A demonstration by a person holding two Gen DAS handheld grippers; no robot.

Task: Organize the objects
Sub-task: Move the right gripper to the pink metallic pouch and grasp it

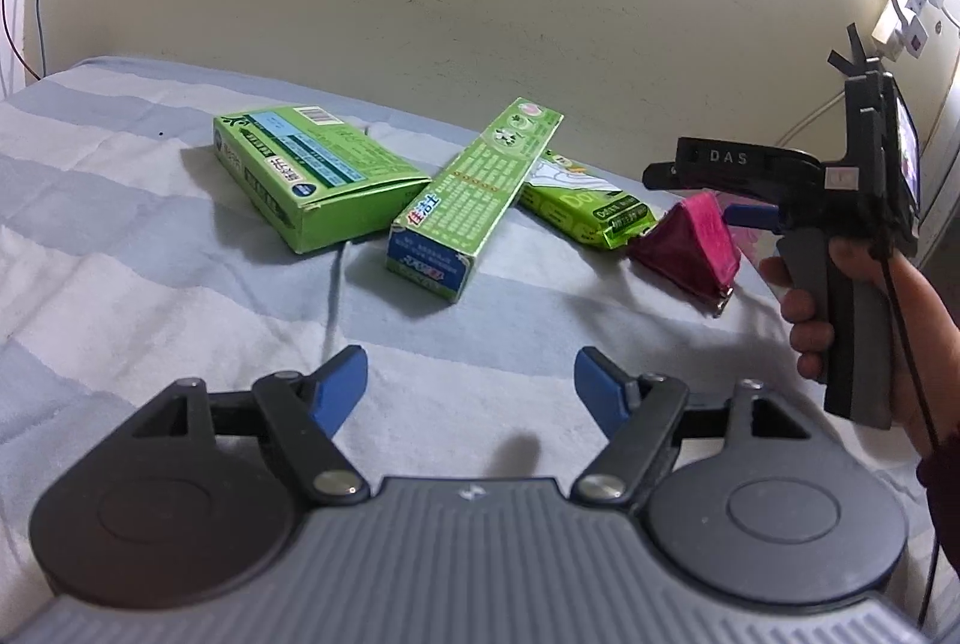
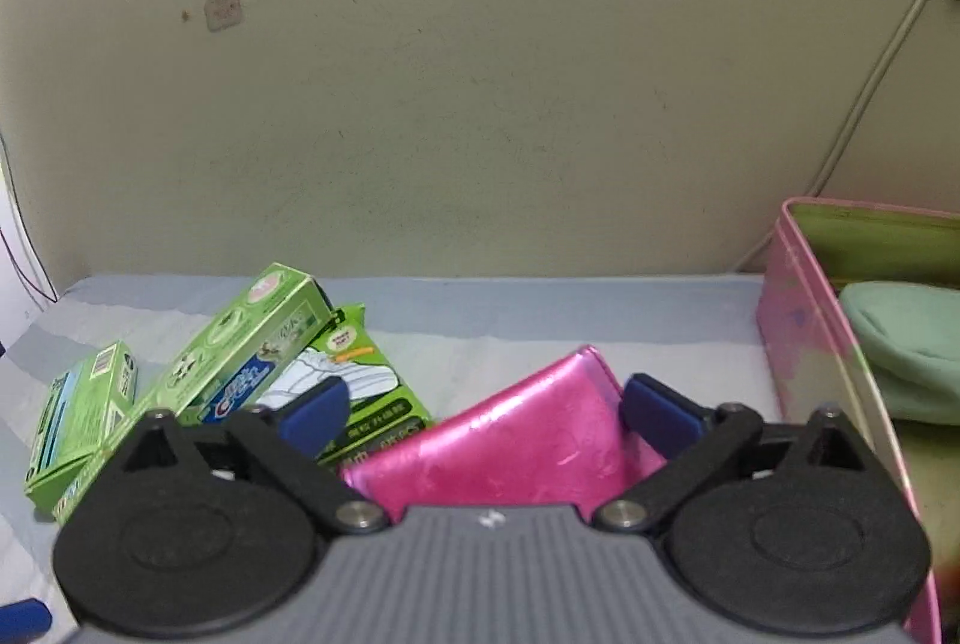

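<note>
wallet (image 2: 516, 434): glossy pink | boxes (image 1: 318, 176): printed card | bedsheet (image 1: 120, 236): soft woven cloth | tin (image 2: 804, 344): shiny metal

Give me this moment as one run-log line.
left tongs: open, empty | right tongs: open around pink wallet, no grip visible | three green packs on striped sheet | pink tin at right

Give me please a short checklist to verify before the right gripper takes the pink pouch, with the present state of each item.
1. Right gripper open: ok, its blue fingers stand wide apart.
2. Pink pouch between the fingers: ok; contact with the pads: cannot tell.
3. Pouch free of the green wipes packet: cannot tell; they lie close together.
4. Pink tin has room: cannot tell; a pale green thing is already inside.
5. Left gripper out of the way: ok, open over the striped cloth, holding nothing.
</note>
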